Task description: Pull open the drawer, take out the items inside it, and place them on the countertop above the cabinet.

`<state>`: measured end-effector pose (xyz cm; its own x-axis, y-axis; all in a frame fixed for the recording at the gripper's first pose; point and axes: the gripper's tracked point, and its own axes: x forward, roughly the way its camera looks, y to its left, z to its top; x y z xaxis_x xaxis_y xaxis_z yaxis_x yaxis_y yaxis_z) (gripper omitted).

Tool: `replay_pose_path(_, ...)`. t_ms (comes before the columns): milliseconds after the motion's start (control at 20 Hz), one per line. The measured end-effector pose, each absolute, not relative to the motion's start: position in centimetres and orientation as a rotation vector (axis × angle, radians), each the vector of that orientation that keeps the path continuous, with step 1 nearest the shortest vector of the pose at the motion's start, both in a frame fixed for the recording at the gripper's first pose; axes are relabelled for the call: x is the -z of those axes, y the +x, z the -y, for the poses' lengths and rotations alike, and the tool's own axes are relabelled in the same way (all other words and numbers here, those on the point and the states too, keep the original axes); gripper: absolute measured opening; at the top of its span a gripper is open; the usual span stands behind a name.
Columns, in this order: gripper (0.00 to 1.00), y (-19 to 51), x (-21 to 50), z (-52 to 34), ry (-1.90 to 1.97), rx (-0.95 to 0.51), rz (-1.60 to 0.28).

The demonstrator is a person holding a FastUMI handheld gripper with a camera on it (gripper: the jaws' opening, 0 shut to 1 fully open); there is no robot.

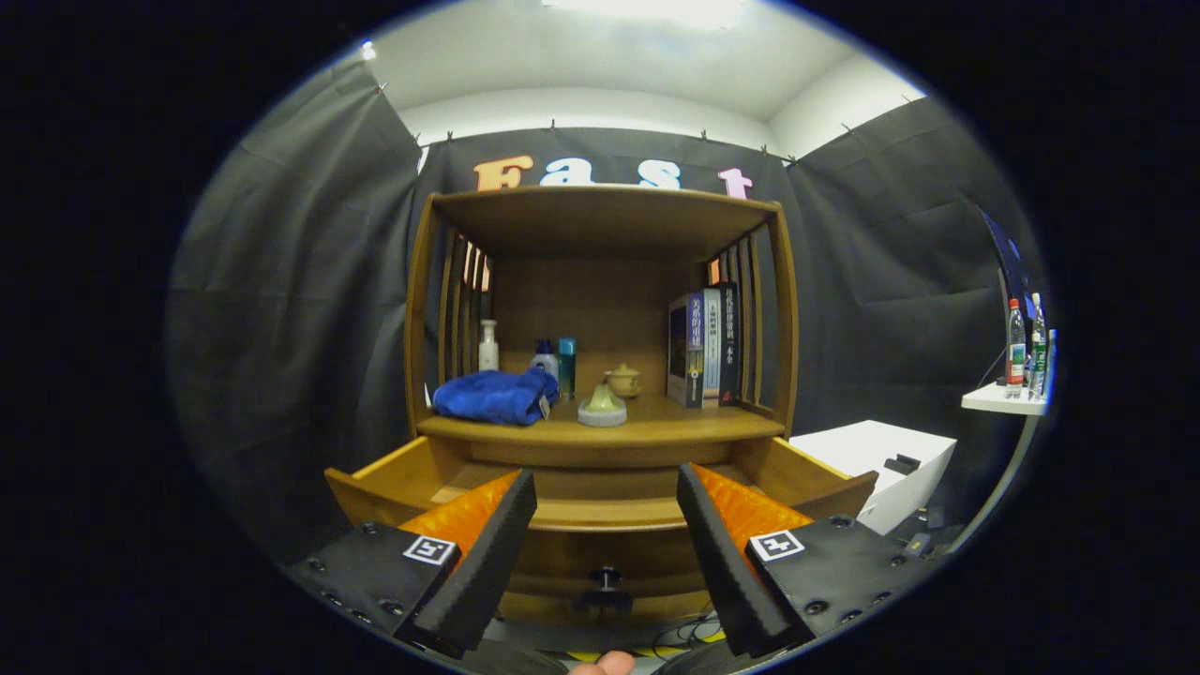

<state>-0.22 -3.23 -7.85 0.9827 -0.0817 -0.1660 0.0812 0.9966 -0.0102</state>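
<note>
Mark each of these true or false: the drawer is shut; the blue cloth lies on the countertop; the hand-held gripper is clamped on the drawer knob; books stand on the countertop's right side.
1. The drawer is shut. False: it is pulled open.
2. The blue cloth lies on the countertop. True.
3. The hand-held gripper is clamped on the knob. False: its fingers are spread, holding nothing, the knob between them untouched.
4. Books stand on the countertop's right side. True.
</note>
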Motion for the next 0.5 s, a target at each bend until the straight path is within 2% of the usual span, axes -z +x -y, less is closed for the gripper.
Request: replay_pose_path(500,0.98,1.4,16.5,2.5,-0.041,0.057,-0.318)
